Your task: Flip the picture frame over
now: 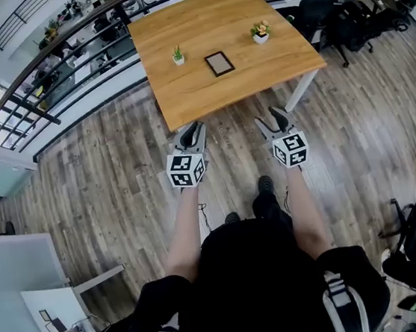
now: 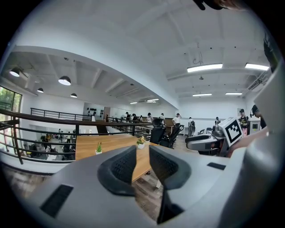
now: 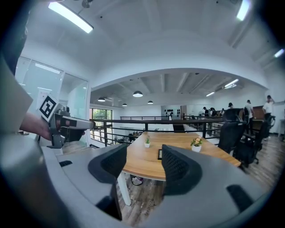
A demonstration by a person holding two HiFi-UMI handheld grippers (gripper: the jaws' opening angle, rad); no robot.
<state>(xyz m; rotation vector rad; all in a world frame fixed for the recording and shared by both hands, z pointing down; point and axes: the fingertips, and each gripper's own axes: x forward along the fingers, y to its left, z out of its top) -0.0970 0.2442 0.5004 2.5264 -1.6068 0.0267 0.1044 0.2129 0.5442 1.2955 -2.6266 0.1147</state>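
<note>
A small dark picture frame [image 1: 219, 63] with a pale centre lies flat in the middle of the wooden table [image 1: 214, 93]. In the right gripper view the picture frame [image 3: 159, 154] shows just beside the right jaw. Both grippers hang in the air in front of the table's near edge, well short of the frame. My left gripper [image 1: 191, 131] has its jaws a narrow gap apart with nothing between them [image 2: 142, 161]. My right gripper [image 1: 278, 117] stands open wider and is also empty [image 3: 144, 164].
A green potted plant [image 1: 178, 55] stands left of the frame and a flowering pot [image 1: 260, 32] to its right. A black railing [image 1: 69, 73] runs behind and left of the table. Office chairs [image 1: 341, 21] stand to the right. Wooden floor lies under me.
</note>
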